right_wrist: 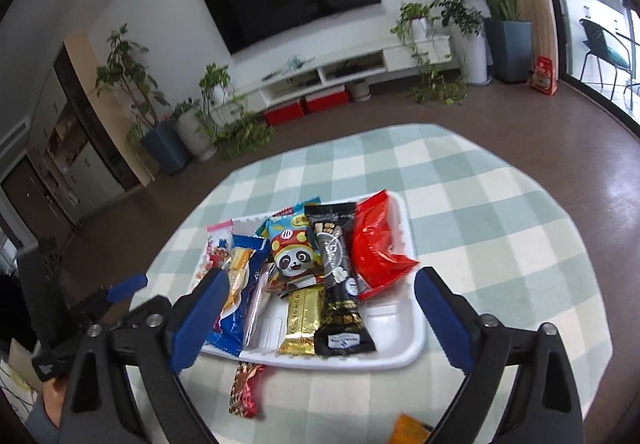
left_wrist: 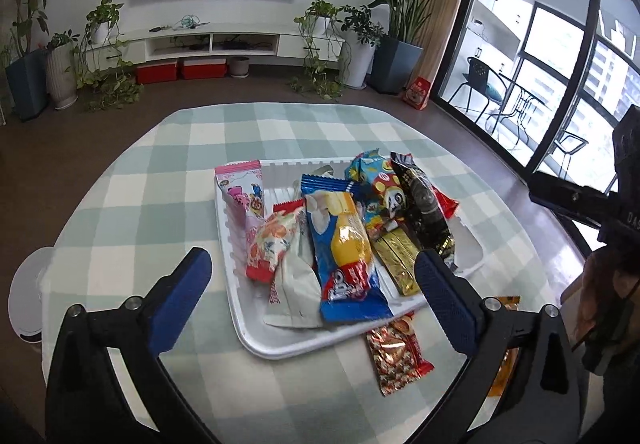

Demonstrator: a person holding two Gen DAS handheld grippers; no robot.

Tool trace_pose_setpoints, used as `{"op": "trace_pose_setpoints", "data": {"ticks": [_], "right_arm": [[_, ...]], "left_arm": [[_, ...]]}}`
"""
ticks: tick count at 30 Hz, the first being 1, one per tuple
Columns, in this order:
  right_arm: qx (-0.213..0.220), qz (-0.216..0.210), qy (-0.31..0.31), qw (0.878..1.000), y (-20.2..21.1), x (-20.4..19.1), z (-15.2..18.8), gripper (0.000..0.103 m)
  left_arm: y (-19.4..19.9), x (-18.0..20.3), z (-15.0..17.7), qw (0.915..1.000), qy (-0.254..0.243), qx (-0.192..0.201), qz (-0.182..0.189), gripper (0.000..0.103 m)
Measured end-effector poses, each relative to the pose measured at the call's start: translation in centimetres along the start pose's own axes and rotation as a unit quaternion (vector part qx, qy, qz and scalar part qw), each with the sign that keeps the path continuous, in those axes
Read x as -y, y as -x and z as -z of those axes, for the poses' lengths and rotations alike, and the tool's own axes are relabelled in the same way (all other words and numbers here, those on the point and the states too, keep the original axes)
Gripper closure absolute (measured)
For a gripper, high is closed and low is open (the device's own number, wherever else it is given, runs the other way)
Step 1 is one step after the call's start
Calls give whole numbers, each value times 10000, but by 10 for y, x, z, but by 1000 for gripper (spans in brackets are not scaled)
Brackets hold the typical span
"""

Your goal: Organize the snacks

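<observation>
Snack packets fill a white tray (left_wrist: 280, 344) on a table under a green-checked cloth (left_wrist: 160, 172). Above the tray's near edge the left gripper (left_wrist: 316, 264) hangs with its blue-padded jaws spread wide and nothing between them; the right gripper (right_wrist: 320, 284) is equally wide and empty. Inside the tray, a blue packet (left_wrist: 344, 244) lies beside a gold bar (left_wrist: 396, 260) and a black packet (right_wrist: 340, 284), with a panda packet (right_wrist: 292, 252) and a red packet (right_wrist: 376, 244) behind. A red-and-gold wrapper (left_wrist: 396, 356) sits just outside the tray's near rim, an orange packet (right_wrist: 408, 428) nearer still.
</observation>
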State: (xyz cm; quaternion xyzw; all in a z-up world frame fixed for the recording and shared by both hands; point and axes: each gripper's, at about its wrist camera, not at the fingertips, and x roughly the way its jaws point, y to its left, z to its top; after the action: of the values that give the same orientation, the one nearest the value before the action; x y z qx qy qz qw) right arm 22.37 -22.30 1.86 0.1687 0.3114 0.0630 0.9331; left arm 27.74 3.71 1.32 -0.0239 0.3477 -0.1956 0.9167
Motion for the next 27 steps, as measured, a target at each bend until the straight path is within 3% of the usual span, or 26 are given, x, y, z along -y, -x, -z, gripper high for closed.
{"op": "trace_pose_setpoints", "data": {"ticks": [5,6,9,12,15,18,27], "right_arm": [[139,47,-427,9990,48,24,41,0],[102,103,-516,9986,53,28,52,0],[-101,343,-772,9964,64,41,88,0],[-423,398,-1266,9903,65,56,117,0],[-593,493,-1134,9906,58,56,128,8],[-683,434,-975,9919,50,48,130,14],[-1178,596,-600,9894,14,32,132,20]], "left_arm": [[34,24,41,9988,-71,493,10,0],[35,26,48,9991,9,418,-21,0],[28,25,70,9982,503,-327,-4,0],[24,24,90,9956,797,-486,82,0],[18,35,102,9954,612,-721,126,0],[23,42,109,9962,509,-699,130,0],[31,41,106,9974,416,-594,2,0]]}}
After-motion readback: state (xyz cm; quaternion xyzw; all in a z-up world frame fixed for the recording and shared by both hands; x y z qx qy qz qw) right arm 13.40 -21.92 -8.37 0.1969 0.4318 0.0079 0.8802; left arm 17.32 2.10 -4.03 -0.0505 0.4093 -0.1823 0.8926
